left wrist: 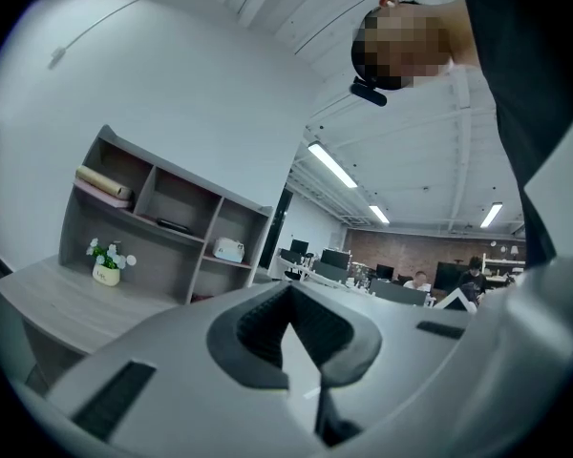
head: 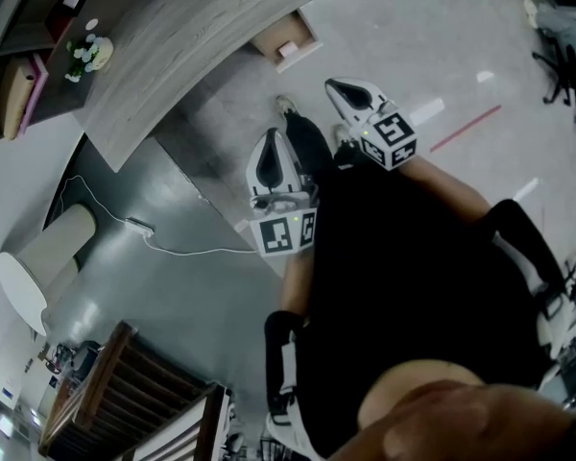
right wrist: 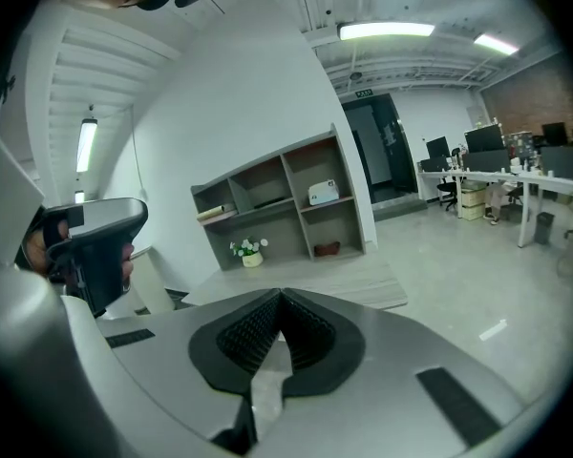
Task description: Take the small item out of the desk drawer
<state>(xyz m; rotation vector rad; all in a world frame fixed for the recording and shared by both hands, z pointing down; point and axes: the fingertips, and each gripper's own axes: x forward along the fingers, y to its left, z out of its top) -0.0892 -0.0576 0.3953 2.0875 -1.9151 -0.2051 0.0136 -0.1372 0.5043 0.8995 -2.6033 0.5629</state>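
In the head view the curved grey desk (head: 173,56) runs across the top left. Its wooden drawer (head: 302,27) stands pulled out at the desk's right end, with a small white item (head: 289,49) lying in it. Both grippers are held close to the person's body, well short of the drawer. My left gripper (head: 269,166) points toward the desk with its jaws together and nothing between them. My right gripper (head: 357,99) is a little nearer the drawer and is also shut with nothing in it. The drawer does not show in either gripper view.
A flower pot (head: 88,54) stands on the desk before a cubby shelf unit (right wrist: 277,203). A round white stool (head: 38,267) and a thin cable (head: 173,248) are on the floor at left. Wooden furniture (head: 134,392) is at bottom left. Office desks (right wrist: 497,175) stand far off.
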